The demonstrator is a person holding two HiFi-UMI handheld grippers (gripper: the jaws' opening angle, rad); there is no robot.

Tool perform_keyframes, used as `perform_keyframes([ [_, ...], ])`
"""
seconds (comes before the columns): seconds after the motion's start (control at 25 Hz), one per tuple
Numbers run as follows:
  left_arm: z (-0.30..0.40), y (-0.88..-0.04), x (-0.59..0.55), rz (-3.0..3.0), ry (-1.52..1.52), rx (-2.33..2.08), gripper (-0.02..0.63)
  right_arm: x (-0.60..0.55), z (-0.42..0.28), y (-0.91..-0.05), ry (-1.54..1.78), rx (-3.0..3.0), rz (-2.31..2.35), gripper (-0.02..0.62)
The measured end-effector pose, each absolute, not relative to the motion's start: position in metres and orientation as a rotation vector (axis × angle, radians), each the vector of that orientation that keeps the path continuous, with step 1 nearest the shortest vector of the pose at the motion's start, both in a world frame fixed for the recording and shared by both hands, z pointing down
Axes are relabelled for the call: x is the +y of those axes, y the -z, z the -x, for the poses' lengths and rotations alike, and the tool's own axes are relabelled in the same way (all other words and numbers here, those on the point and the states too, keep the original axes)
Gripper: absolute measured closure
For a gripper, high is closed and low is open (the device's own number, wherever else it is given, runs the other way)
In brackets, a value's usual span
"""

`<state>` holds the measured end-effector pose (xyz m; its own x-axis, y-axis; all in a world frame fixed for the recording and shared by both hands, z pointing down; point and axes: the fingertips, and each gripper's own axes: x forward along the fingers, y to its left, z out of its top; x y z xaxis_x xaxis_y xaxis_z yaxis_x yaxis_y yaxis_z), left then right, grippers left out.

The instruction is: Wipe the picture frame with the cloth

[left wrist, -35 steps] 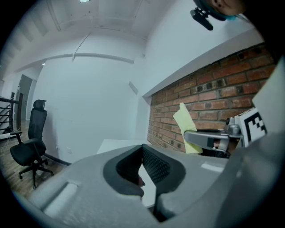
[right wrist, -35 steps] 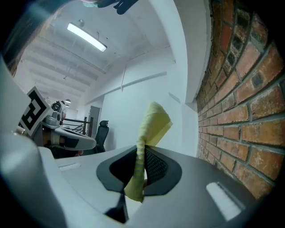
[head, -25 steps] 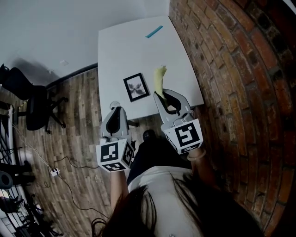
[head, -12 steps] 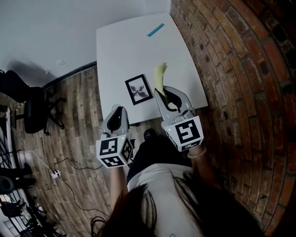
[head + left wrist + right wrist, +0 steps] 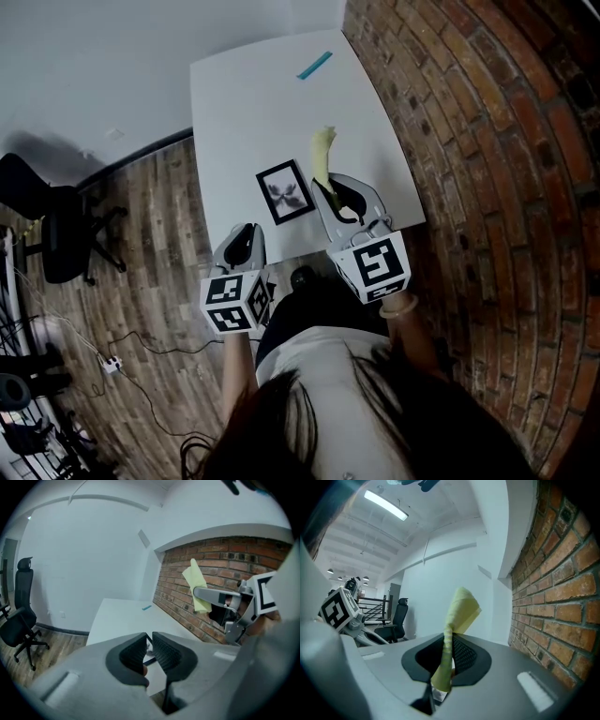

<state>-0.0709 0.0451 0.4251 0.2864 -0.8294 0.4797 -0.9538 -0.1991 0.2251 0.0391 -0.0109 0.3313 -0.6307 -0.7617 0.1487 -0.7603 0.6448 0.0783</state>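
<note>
In the head view, my right gripper (image 5: 330, 190) is over the white table's (image 5: 234, 103) near edge, with the yellow cloth (image 5: 322, 153) reaching out past its tips. The cloth is just right of the picture frame (image 5: 285, 192), which lies flat. My left gripper (image 5: 246, 234) is at the table's near edge, short of the frame. In the left gripper view my jaws are a narrow slit apart; they have just been opening and grip nothing. In the right gripper view my jaws pinch the cloth, its free end standing above them.
</note>
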Motion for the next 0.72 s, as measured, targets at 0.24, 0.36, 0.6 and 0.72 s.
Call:
perform_keyframes([
  [0.24, 0.076, -0.449, 0.037, -2.077, -0.389, -1.492, 0.563, -0.022, -0.022, -0.340, -0.005, -2.653, -1.247, 0.563],
  [0.36, 0.079, -0.461, 0.034, -2.065, -0.400, -1.447, 0.552, -0.025, -0.013, -0.344, -0.009, -2.640, -1.236, 0.563],
  [0.6, 0.081, -0.475, 0.033, -2.054, -0.419, -1.390, 0.552, -0.027, -0.005, -0.349, -0.035, -2.618, -1.235, 0.563],
  [0.72, 0.084, -0.481, 0.034, -2.032, -0.419, -1.371, 0.545, -0.025, 0.000, -0.350, -0.043, -2.612, -1.223, 0.563],
])
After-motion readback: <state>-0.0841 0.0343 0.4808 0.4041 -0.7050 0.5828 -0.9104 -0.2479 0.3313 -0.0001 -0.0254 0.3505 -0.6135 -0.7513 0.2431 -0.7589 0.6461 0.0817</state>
